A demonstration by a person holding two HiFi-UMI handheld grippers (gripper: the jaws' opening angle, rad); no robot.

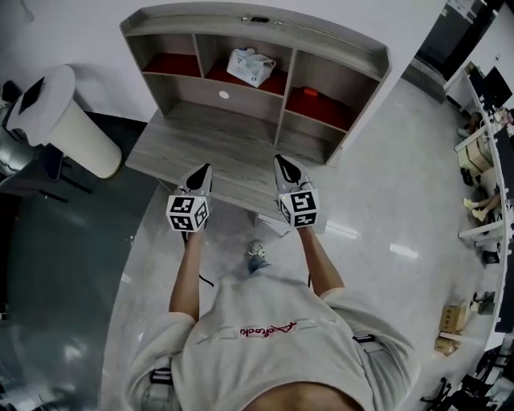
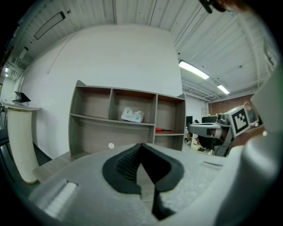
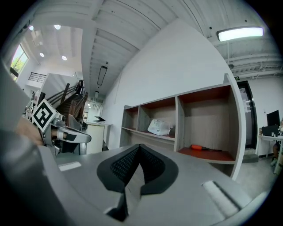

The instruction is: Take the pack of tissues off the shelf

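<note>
I hold my left gripper [image 1: 206,167] and my right gripper [image 1: 279,159] side by side above the front of the pale grey wooden desk [image 1: 173,152]. Both point towards the grey wooden shelf unit [image 1: 265,24] standing at its back. Each pair of jaws is closed tip to tip, with nothing between them. The white crumpled plastic pack of tissues [image 1: 250,67] lies in the middle upper compartment, well apart from both grippers. An orange-handled screwdriver [image 3: 205,148] lies in the right compartment.

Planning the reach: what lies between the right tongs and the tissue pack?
Head view: only bare desktop separates right tongs from tissue pack; nothing stands there.
</note>
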